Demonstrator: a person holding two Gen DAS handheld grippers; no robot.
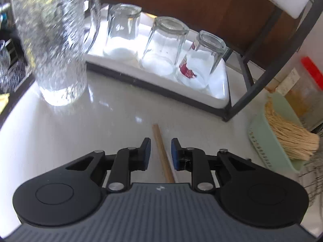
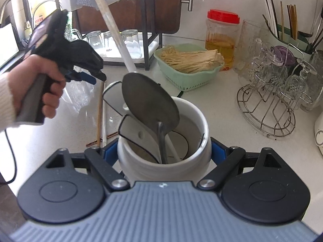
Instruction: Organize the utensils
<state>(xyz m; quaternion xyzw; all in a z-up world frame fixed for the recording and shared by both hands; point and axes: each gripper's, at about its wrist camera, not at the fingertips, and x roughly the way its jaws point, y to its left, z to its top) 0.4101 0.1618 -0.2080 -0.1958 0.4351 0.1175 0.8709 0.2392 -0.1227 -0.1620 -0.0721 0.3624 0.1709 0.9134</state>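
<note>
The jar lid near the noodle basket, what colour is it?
Red lid, clearest in the right wrist view.

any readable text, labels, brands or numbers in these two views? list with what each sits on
No text reads in either view.
Red print on the right-hand glass in the white tray: too blurred to read.
Red characters on the yellow bottle behind the tap: too small to read.
Small white logo on the left gripper body: a mark, no letters.
The same logo on the right gripper body.
Label on the red-lidded jar: blurred, illegible.
</note>
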